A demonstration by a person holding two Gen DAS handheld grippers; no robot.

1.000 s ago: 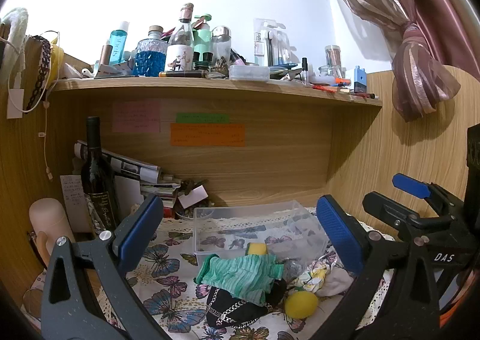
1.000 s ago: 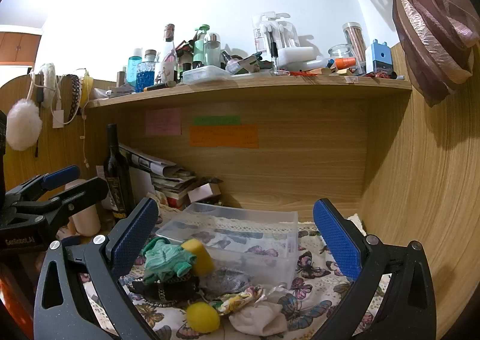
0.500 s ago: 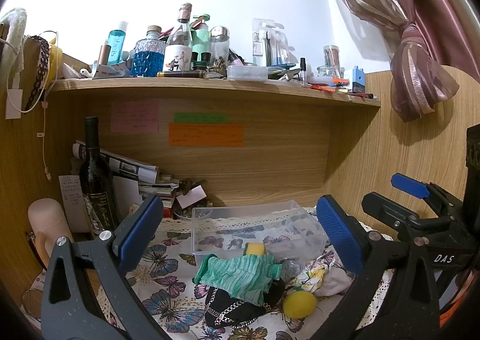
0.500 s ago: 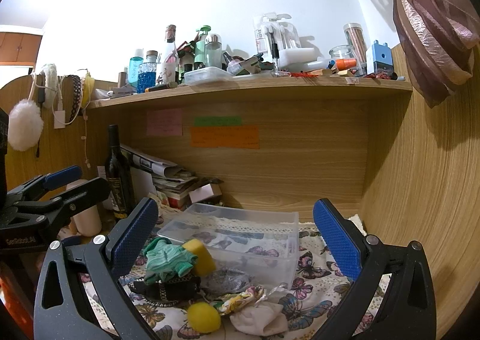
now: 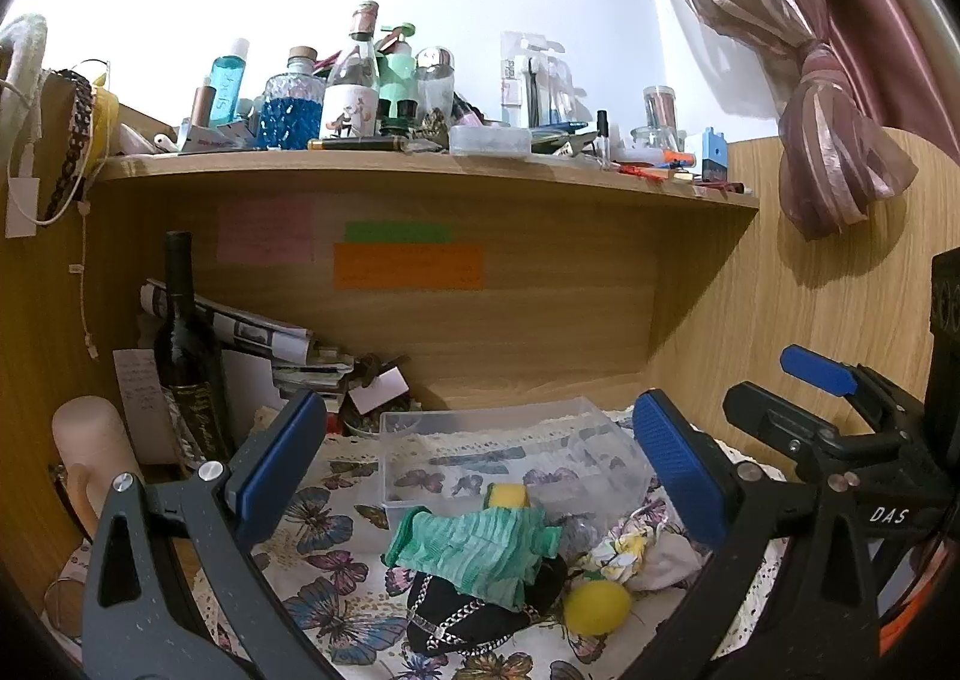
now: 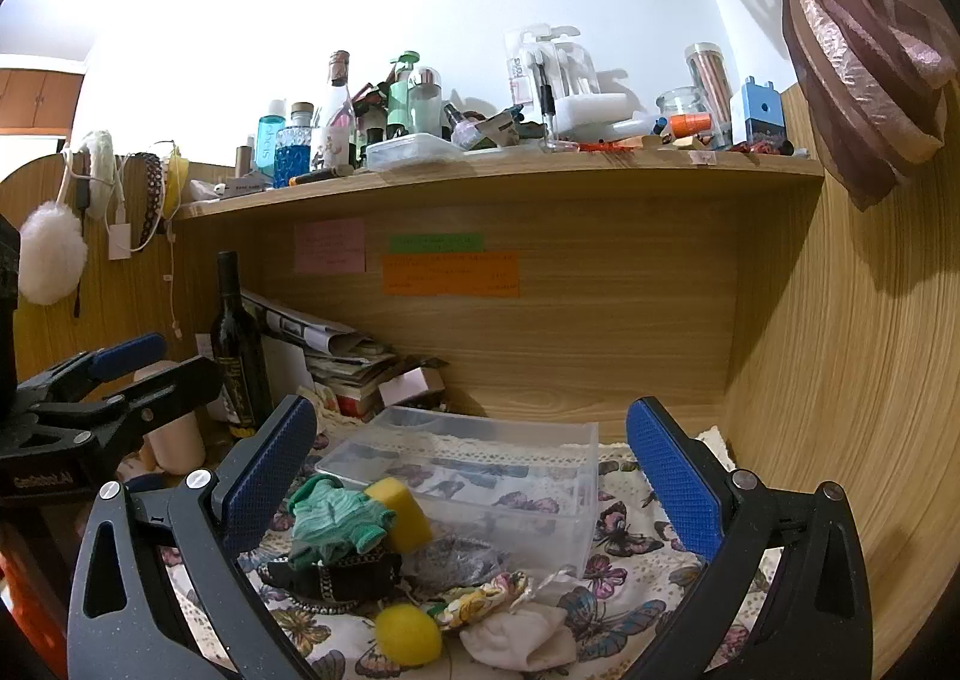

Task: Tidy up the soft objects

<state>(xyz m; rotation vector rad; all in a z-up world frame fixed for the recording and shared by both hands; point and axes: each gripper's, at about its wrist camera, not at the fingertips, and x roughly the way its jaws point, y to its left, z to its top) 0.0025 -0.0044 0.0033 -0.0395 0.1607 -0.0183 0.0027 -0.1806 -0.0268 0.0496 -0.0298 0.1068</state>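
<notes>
A pile of soft things lies on the butterfly cloth in front of a clear plastic box (image 5: 498, 452) (image 6: 480, 464). On top is a green pleated cloth (image 5: 474, 548) (image 6: 336, 518), over a black item with a chain (image 5: 474, 614) (image 6: 336, 572). A yellow sponge (image 5: 507, 496) (image 6: 402, 512), a yellow ball (image 5: 597, 608) (image 6: 408, 635), a floral cloth (image 5: 624, 548) (image 6: 480, 599) and a white cloth (image 6: 522, 641) lie beside them. My left gripper (image 5: 480, 458) and right gripper (image 6: 468, 470) are open, empty, above the pile.
A dark wine bottle (image 5: 186, 356) (image 6: 240, 344) and stacked papers (image 5: 264, 344) stand at the back left. A wooden shelf (image 5: 420, 170) crowded with bottles hangs overhead. Wooden walls close in the left, back and right. A pink curtain (image 5: 840, 140) hangs at the right.
Both views have shifted very slightly. Nothing in the pile has moved and both grippers stay open.
</notes>
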